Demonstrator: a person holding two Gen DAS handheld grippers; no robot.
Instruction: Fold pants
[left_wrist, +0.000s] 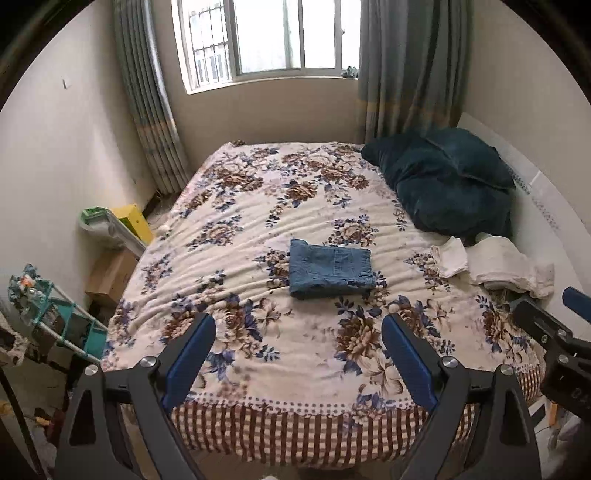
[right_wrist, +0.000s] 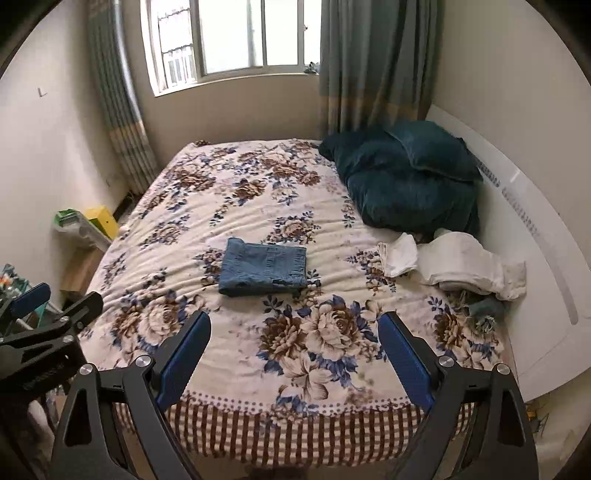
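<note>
Resting as a compact rectangle near the middle of the bed (left_wrist: 229, 362), the denim pants (left_wrist: 330, 268) appear fully folded, edges roughly squared and no leg trailing out. Left gripper (left_wrist: 298, 354) and right gripper (right_wrist: 294, 350) both hang above the near edge of the floral bedspread, well apart from the pants, each with its jaws spread wide and holding nothing. White cloths (left_wrist: 495, 264) lie crumpled toward the right side, beside a dark teal pillow (left_wrist: 443, 181); whether they belong to the task cannot be told. Judged from this layout, the folding is essentially complete, with at most a final tidy or retreat remaining.
</note>
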